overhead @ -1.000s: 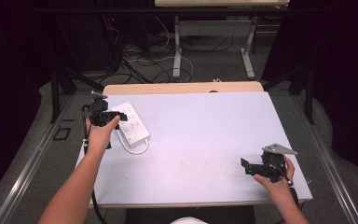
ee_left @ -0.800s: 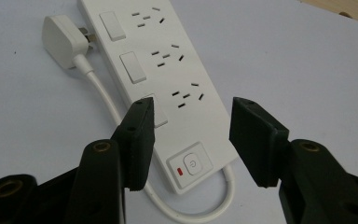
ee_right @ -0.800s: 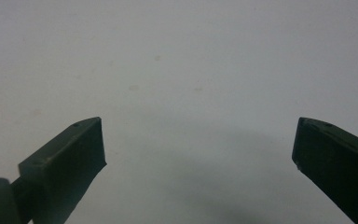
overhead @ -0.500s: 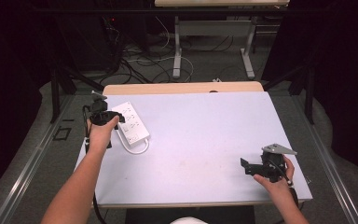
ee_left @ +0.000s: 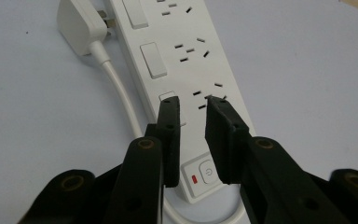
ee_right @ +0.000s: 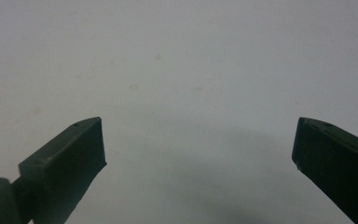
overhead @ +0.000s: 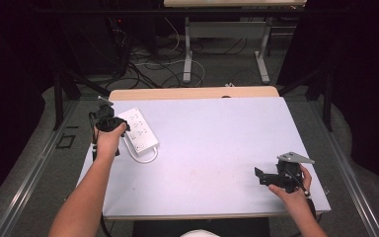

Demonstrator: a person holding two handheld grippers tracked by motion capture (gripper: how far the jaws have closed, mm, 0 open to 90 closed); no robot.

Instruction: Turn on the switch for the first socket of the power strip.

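High view puts my left gripper (overhead: 109,120) at the left edge of the pale table (overhead: 212,148), in the middle left of the frame, over the near end of the white power strip (overhead: 138,130). The strip lies slantwise, running from upper left toward lower right, with its white cord (overhead: 143,159) looping out below its lower end. My right gripper (overhead: 271,177) rests near the lower right corner of the table, well apart from the strip, its grey plate on top.

Left gripper view looks along my two black jaws, which rise from the bottom centre. They have just been closing and now stand narrowly parted, with only a slim gap between them and nothing clamped there. Their tips hang above the strip's face near one of its small rocker switches (ee_left: 154,60); whether they touch the plastic I cannot tell. The main power button (ee_left: 206,171) sits at the bottom between the jaws, and the white plug (ee_left: 81,24) lies in the upper left beside the strip.

Right gripper view shows my right jaws spread wide at the lower corners, released, over bare table surface.
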